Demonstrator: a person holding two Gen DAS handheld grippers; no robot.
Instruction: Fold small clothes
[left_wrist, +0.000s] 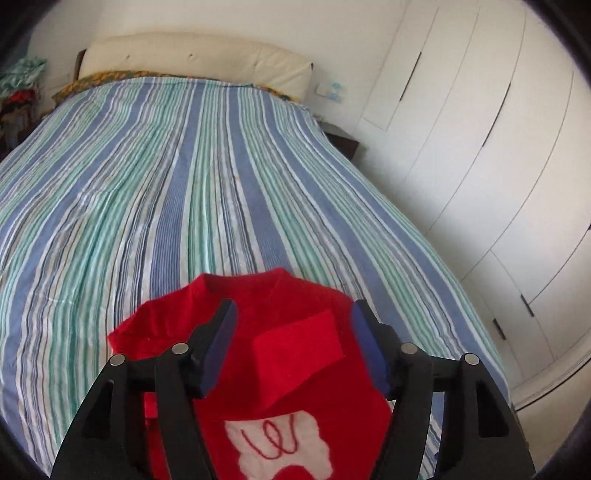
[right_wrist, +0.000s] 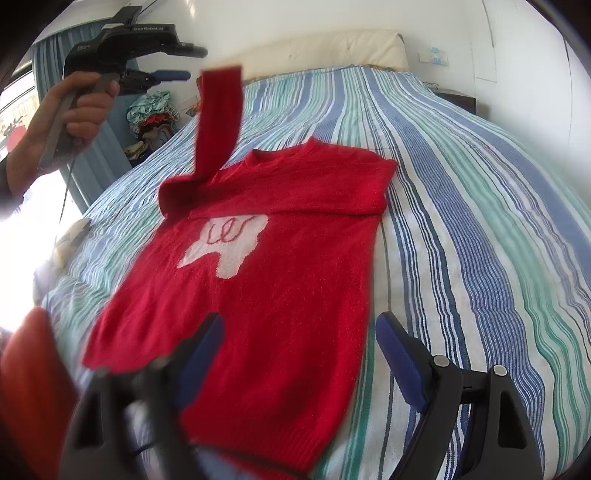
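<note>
Daylight glares at the far left of the right wrist view, where a hand (right_wrist: 79, 107) grips the handle of the left gripper (right_wrist: 186, 62), raised well above the bed. Its 2 fingers stand apart, 1 above the other, with nothing between them. Just beside its blue-padded tip, 1 sleeve (right_wrist: 218, 118) of the red sweater (right_wrist: 280, 280) stands blurred in the air, its cuff uppermost and free of the fingers. Below and behind the sleeve, a heap of clothes (right_wrist: 153, 110) sits off the bed's left side, next to blue curtains (right_wrist: 92, 158).

The sweater lies face up on the striped bedspread (right_wrist: 480, 229), collar toward the cream headboard (right_wrist: 332, 48), hem toward the camera. A white patch (right_wrist: 225, 247) with a red scribble marks its chest. The other sleeve (right_wrist: 332, 206) is folded flat across the chest, just under the collar.

Nearest the lens, the right gripper (right_wrist: 299, 336) hovers over the hem with its 2 blue-padded fingers spread wide, holding nothing.

From the left wrist view, the left gripper (left_wrist: 291, 314) shows the same wide spread, with the sweater (left_wrist: 266, 373) beneath it. White wardrobe doors (left_wrist: 498, 147) fill the right side.
</note>
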